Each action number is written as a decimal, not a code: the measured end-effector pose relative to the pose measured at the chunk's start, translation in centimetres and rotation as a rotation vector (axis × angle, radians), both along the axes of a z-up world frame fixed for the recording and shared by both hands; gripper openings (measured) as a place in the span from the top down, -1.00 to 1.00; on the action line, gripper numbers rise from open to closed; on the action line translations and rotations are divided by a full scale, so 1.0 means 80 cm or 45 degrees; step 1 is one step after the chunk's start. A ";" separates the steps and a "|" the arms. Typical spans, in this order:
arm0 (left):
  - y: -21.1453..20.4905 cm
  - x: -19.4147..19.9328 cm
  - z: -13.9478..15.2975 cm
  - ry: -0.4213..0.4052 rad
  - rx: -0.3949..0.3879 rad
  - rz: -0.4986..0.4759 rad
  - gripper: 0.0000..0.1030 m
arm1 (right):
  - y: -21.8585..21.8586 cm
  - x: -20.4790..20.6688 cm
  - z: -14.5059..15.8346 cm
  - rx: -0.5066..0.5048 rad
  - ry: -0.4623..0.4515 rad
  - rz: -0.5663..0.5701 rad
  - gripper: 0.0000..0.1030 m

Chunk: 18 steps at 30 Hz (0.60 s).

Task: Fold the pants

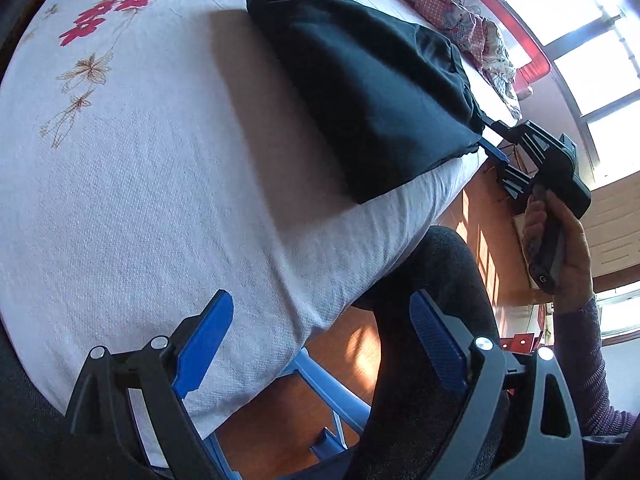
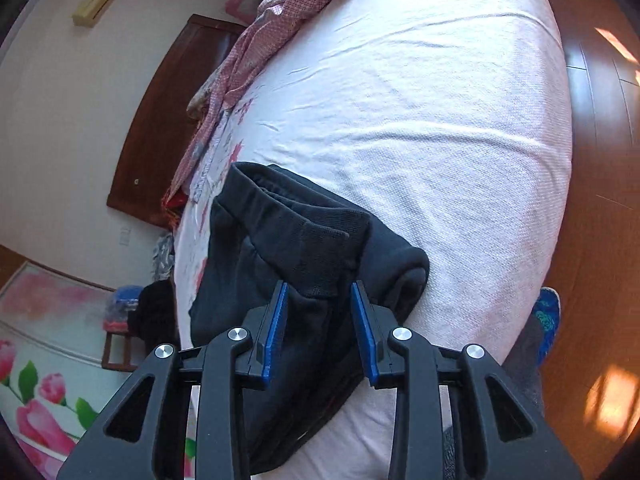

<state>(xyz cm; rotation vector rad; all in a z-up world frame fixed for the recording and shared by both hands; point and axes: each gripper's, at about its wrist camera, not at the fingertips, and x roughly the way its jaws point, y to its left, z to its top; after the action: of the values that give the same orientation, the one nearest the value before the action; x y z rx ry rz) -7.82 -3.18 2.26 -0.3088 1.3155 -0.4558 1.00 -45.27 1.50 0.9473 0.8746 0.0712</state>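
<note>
Dark, near-black pants [image 1: 360, 92] lie folded into a compact bundle near the edge of the white bed [image 1: 160, 200]. In the right wrist view the pants [image 2: 304, 240] show a ribbed waistband on top. My right gripper [image 2: 320, 300] has its jaws part open around the near end of the bundle, the blue pads astride the cloth without pinching it. In the left wrist view the right gripper [image 1: 486, 136] touches the pants' end. My left gripper [image 1: 320, 312] is wide open and empty over the bed's edge, well away from the pants.
The bed sheet has red flower prints [image 1: 108, 12]. A pink patterned quilt [image 2: 256, 60] lies bunched at the bed's head. A blue stool [image 1: 316, 408] stands on the wooden floor beside the bed. The person's leg [image 1: 432, 320] is next to the bed edge.
</note>
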 end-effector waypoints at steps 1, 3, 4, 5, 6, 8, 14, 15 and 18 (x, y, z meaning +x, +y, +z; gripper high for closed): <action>0.002 0.000 0.000 -0.001 0.005 0.005 -0.75 | 0.002 0.001 -0.001 0.000 0.000 0.004 0.39; 0.003 0.001 0.001 -0.015 0.011 -0.004 -0.75 | 0.009 0.011 -0.002 -0.054 0.016 0.040 0.39; 0.000 0.005 0.002 -0.026 0.015 -0.015 -0.75 | 0.012 0.015 -0.004 -0.060 0.007 0.051 0.39; -0.002 0.010 0.005 -0.051 0.021 -0.019 -0.75 | 0.016 0.022 -0.007 -0.054 -0.016 0.078 0.39; -0.003 0.017 0.009 -0.090 0.029 -0.012 -0.75 | 0.021 0.027 -0.007 -0.092 -0.022 0.105 0.42; -0.008 0.041 0.020 -0.176 0.042 0.021 -0.78 | 0.028 0.028 -0.002 -0.170 -0.034 0.142 0.66; -0.026 0.120 0.051 -0.447 -0.076 0.126 -0.90 | 0.020 -0.004 0.046 -0.218 -0.156 0.179 0.82; -0.035 0.127 0.051 -0.467 -0.120 0.101 -0.90 | 0.016 -0.005 0.045 -0.239 -0.145 0.181 0.82; -0.087 0.134 0.025 -0.432 -0.074 -0.083 -0.90 | 0.002 0.011 -0.006 -0.241 -0.008 0.163 0.82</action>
<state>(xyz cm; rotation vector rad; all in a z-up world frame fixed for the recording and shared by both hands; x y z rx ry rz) 2.86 -10.18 4.27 -0.2257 0.9845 -0.5754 1.86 -45.15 1.01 0.7138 0.9185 0.0993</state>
